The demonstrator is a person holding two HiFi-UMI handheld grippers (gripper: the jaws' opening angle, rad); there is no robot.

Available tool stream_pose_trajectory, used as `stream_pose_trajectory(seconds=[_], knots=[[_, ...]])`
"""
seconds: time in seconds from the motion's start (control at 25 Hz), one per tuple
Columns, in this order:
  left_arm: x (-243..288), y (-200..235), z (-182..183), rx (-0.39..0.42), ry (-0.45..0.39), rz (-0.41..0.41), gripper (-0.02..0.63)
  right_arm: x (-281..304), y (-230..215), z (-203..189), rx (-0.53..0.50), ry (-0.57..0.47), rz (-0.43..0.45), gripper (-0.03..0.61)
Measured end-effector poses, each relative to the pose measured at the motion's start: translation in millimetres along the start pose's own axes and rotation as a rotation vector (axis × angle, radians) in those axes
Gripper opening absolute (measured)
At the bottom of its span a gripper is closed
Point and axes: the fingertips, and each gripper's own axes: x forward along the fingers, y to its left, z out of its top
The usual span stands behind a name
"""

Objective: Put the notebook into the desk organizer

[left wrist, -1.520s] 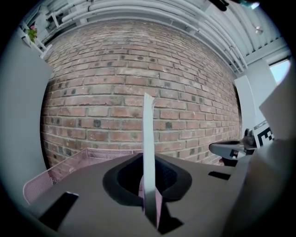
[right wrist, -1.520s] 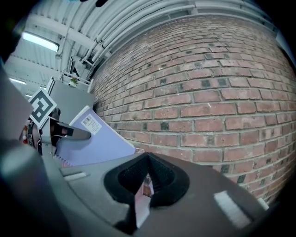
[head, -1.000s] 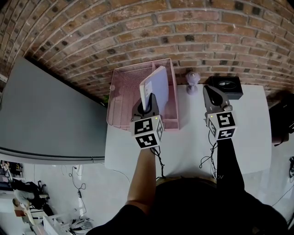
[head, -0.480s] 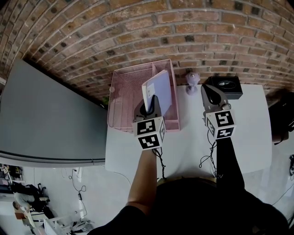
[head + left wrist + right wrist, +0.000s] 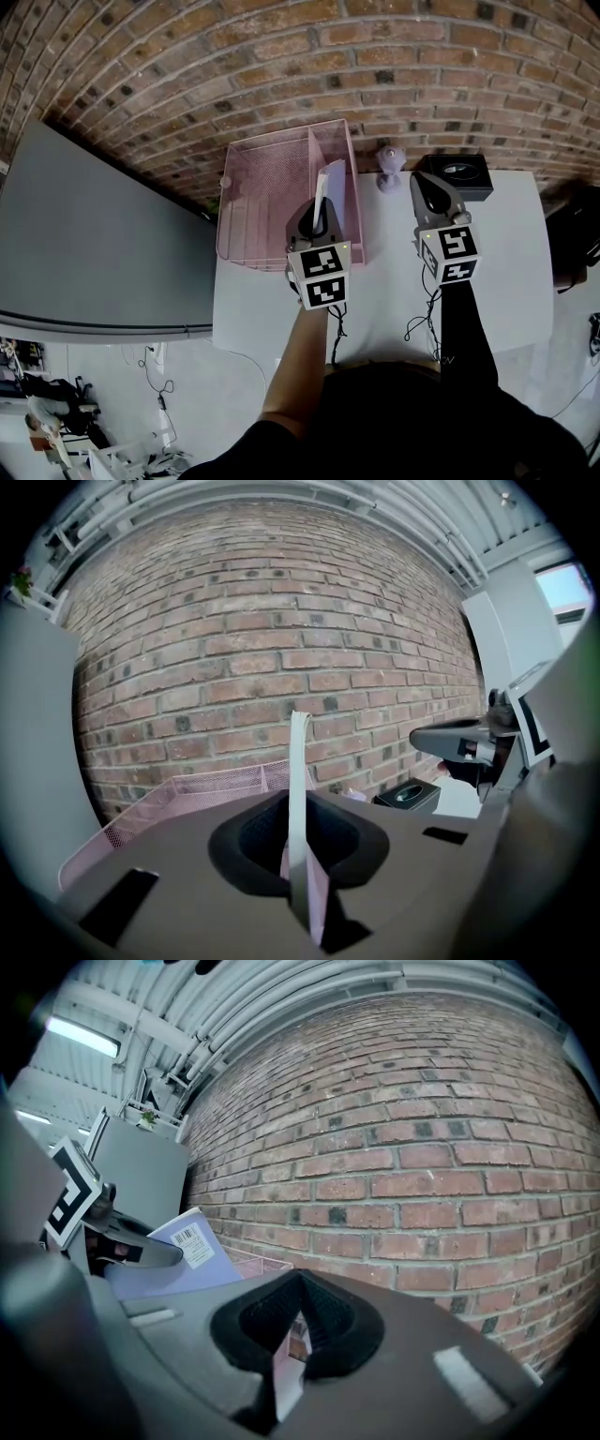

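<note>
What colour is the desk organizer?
The desk organizer is pink mesh; head view shows it best.

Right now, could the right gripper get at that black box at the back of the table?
Probably yes. The right gripper hangs just beside the black box, empty, and nothing stands between them. Its jaws are together, though, so it would likely have to open before taking hold.

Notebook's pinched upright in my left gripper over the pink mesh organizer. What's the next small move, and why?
Probably lower the left gripper straight down. Its jaws are closing on the notebook, which stands upright and edge-on over the narrower right compartment of the pink organizer. It looks lined up with that slot but not yet seated.
</note>
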Motion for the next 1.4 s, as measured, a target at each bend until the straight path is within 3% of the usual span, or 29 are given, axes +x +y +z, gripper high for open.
stream_pose_trajectory(seconds=[0.52, 1.4], knots=[[-5, -22, 12, 0.016, -0.008, -0.018, 0.038, -2, -3, -2, 0.003, 0.002, 0.003, 0.000], [40, -33, -8, -0.105, 0.042, -0.015, 0.040, -12, -34, -13, 0.023, 0.021, -0.035, 0.000]])
